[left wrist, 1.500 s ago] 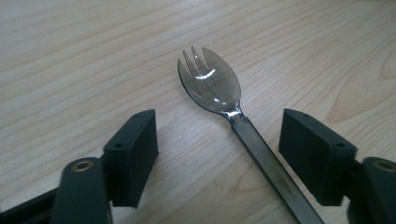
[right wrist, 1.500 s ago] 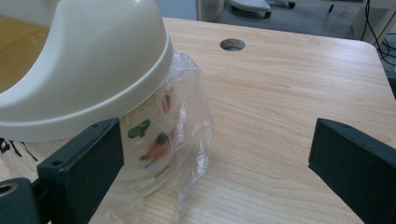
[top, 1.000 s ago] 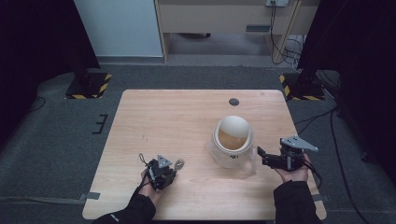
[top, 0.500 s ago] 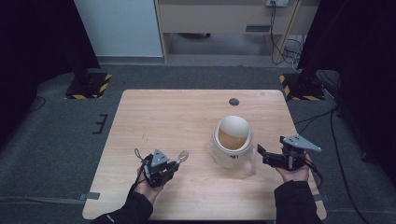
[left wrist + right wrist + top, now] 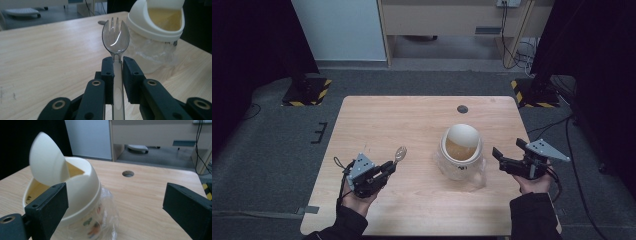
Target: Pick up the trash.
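While the left gripper (image 5: 388,168) pinches a clear plastic spork (image 5: 116,41) by its handle, left of the cream bin (image 5: 461,151), the right gripper (image 5: 508,156) – jaws spread – waits just right of it.

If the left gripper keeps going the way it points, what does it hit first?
Probably the small bin: the left gripper, shut on the clear spork, aims just beside it, so it could also slip past.

spork (image 5: 115,37) clear, smoky | bin (image 5: 460,150) cream, clr liner | table (image 5: 412,120) lt wood grain | jaws blk
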A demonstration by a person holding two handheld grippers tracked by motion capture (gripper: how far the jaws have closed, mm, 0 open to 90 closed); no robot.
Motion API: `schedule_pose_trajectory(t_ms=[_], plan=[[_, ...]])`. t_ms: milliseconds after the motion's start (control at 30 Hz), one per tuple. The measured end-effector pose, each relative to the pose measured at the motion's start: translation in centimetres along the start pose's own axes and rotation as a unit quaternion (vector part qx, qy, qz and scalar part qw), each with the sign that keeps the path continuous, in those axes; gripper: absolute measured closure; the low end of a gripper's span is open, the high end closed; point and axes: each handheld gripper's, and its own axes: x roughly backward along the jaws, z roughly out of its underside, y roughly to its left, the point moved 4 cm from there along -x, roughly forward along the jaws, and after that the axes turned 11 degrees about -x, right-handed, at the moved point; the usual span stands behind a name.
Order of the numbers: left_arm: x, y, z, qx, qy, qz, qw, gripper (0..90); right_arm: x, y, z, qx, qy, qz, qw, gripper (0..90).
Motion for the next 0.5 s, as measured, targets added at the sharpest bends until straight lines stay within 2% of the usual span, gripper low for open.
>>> schedule_pose_trajectory(t_ms=[100, 133, 367, 433, 500], plan=[[0.3, 0.0, -0.4, -0.004, -0.011, -0.003, 0.9999, 78.8, 0.2, 0.4, -0.4, -0.002, -0.006, -0.009, 0.9999, 7.1], [0.4, 0.0, -0.7, -0.005, -0.017, -0.003, 0.9998, 78.8, 0.3, 0.8, -0.9, -0.003, -0.013, -0.019, 0.9997, 7.6], [0.9, -0.3, -1.7, -0.031, -0.037, -0.008, 0.9988, 78.8, 1.1, 1.9, -2.2, -0.009, -0.035, -0.046, 0.9983, 9.5], [0.9, -0.2, -2.0, -0.030, -0.044, -0.010, 0.9985, 78.8, 1.3, 2.4, -3.1, -0.019, -0.047, -0.063, 0.9967, 10.3], [0.9, -0.3, -2.4, -0.031, -0.051, -0.010, 0.9981, 78.8, 1.3, 2.6, -3.3, -0.018, -0.050, -0.065, 0.9965, 10.6]])
